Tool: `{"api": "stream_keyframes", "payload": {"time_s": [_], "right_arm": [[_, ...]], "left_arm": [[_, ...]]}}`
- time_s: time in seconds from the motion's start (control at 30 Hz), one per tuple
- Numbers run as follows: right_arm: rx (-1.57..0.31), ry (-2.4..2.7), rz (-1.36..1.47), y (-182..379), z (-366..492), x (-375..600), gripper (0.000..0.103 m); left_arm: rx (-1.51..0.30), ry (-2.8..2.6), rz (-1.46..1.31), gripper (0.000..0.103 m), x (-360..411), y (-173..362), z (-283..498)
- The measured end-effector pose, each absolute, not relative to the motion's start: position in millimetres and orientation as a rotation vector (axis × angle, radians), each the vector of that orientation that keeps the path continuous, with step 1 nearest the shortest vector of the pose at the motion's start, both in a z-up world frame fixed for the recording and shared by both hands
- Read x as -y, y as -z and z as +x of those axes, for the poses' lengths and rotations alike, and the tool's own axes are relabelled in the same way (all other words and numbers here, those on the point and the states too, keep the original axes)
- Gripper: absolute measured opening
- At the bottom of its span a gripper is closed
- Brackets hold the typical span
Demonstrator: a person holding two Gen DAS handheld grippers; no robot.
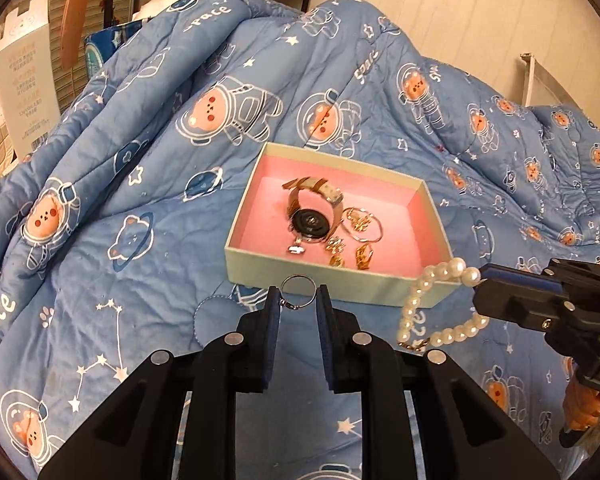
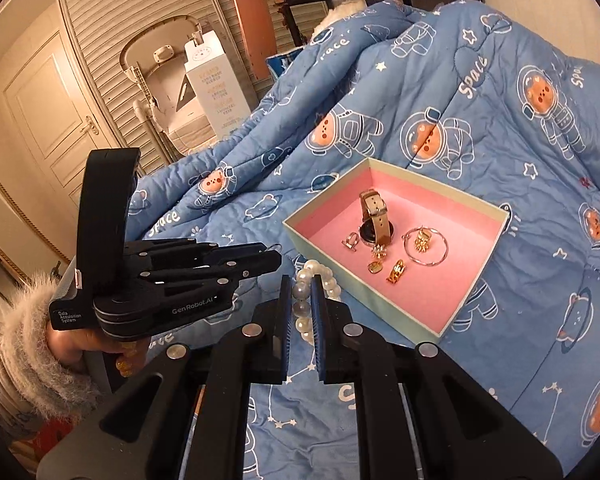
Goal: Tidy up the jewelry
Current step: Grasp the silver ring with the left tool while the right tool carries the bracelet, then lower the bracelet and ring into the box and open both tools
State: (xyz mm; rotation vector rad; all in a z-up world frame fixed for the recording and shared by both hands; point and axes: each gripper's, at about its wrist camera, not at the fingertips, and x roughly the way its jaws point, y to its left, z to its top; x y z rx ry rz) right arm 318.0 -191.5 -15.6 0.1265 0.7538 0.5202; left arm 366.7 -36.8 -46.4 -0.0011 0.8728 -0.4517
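Note:
A pale green box with a pink lining lies on the blue quilt. In it are a watch with a beige strap, a large thin hoop and several small gold pieces. My left gripper is shut on a thin silver hoop, held just in front of the box's near wall. My right gripper is shut on a pearl bracelet, which dangles beside the box's near right corner.
The blue quilt with astronaut bears rises in thick folds behind and left of the box. A white carton, a dark shelf and louvred doors stand beyond the bed. A hand in a fuzzy sleeve holds the left gripper.

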Motion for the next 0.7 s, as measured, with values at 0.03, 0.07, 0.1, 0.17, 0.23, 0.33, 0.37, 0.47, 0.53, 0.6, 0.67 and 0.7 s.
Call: {"api": "stream_keyframes", "payload": {"time_s": [0.03, 0.07, 0.1, 0.17, 0.23, 0.33, 0.37, 0.47, 0.53, 0.6, 0.67, 0.7], "right_arm": [[-0.744, -0.517, 0.119, 11, 319, 193, 0.010], [-0.735, -0.515, 0.114, 7, 320, 195, 0.010], [-0.729, -0.512, 0.112, 4, 322, 196, 0.010], [-0.717, -0.500, 0.113, -3, 327, 202, 0.010], [-0.710, -0.488, 0.114, -7, 332, 207, 0.010], [-0.713, -0.465, 0.115, -10, 342, 214, 0.010], [-0.715, -0.456, 0.112, -10, 346, 216, 0.010], [-0.728, -0.433, 0.104, -7, 357, 222, 0.010], [-0.745, -0.423, 0.104, -3, 367, 225, 0.010], [-0.759, -0.407, 0.102, 1, 377, 228, 0.010], [-0.783, -0.398, 0.104, 7, 387, 231, 0.010], [-0.794, -0.392, 0.111, 10, 391, 233, 0.010]], "left_arm": [[-0.868, 0.461, 0.001, 0.018, 40, 41, 368], [-0.865, 0.470, 0.007, 0.018, 45, 37, 369], [-0.862, 0.477, 0.018, 0.018, 49, 34, 371], [-0.859, 0.489, 0.036, 0.018, 59, 29, 375], [-0.857, 0.500, 0.049, 0.018, 67, 25, 378], [-0.866, 0.514, 0.064, 0.018, 77, 24, 382], [-0.876, 0.520, 0.061, 0.018, 81, 25, 384], [-0.901, 0.527, 0.063, 0.018, 89, 30, 391], [-0.927, 0.533, 0.060, 0.018, 94, 36, 397], [-0.960, 0.539, 0.047, 0.018, 98, 44, 405], [-0.998, 0.539, 0.038, 0.018, 101, 51, 413], [-1.012, 0.535, 0.035, 0.018, 102, 54, 416]]}}
